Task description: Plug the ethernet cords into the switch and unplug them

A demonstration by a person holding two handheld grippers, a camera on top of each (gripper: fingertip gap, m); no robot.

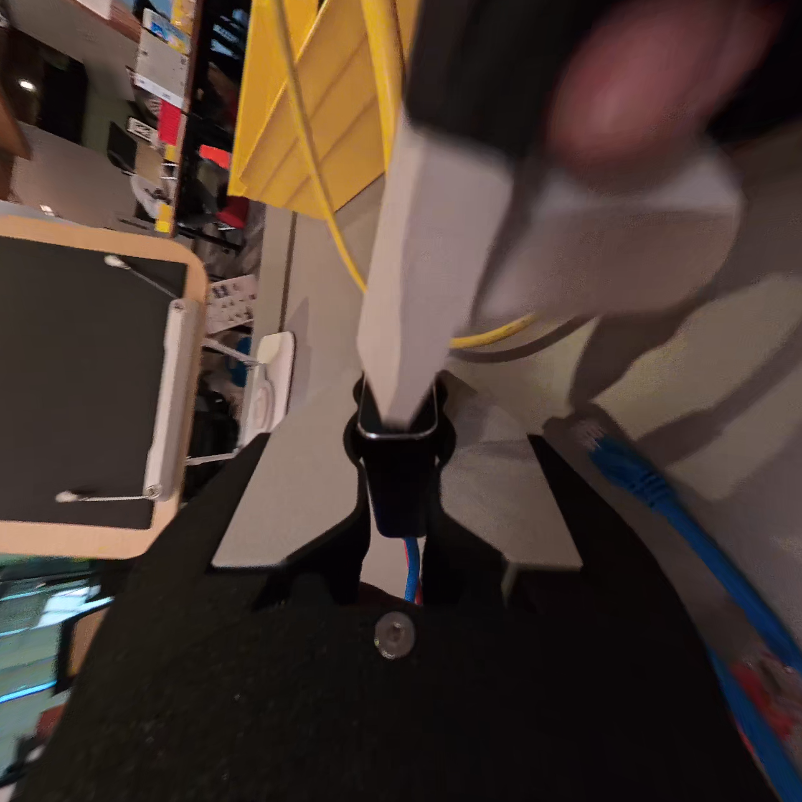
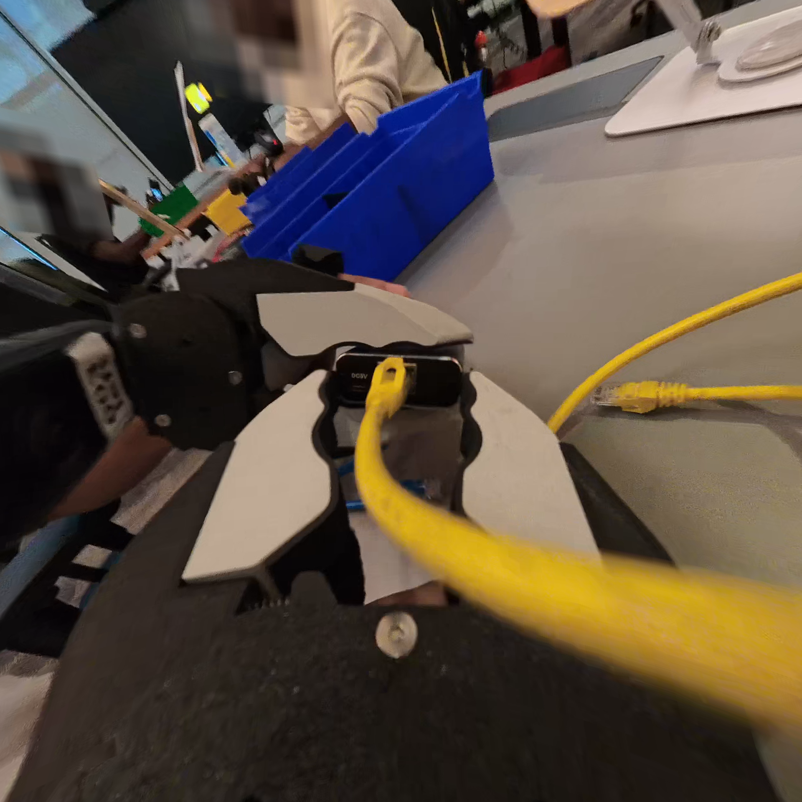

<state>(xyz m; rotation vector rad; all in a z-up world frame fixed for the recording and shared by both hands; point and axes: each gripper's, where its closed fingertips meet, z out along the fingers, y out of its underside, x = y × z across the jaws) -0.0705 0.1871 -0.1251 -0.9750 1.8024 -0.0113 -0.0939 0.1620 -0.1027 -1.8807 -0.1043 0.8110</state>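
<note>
A small black switch (image 1: pixel 397 473) is clamped between my left gripper's (image 1: pixel 397 455) dark fingers, held above the grey table (image 1: pixel 312 477). A blue and red cord (image 1: pixel 412 564) runs from it back between those fingers. In the right wrist view the switch (image 2: pixel 434 384) has a yellow ethernet plug (image 2: pixel 390 382) seated in a port, and its yellow cord (image 2: pixel 434 529) arcs back over my right gripper (image 2: pixel 397 386). The right gripper is open, its grey fingertips either side of the switch. The left gripper (image 2: pixel 382 347) grips the switch from the left. The right gripper's white finger (image 1: pixel 412 282) reaches the switch from above.
A loose yellow plug (image 2: pixel 629 396) and a loose blue plug (image 1: pixel 607 455) lie on the table. Blue bins (image 2: pixel 390 186) stand behind, a yellow bin (image 1: pixel 312 108) too. A white stand base (image 2: pixel 694 100), a wood-framed black board (image 1: pixel 87 382) and a person in a cream sleeve (image 2: pixel 373 65) are nearby.
</note>
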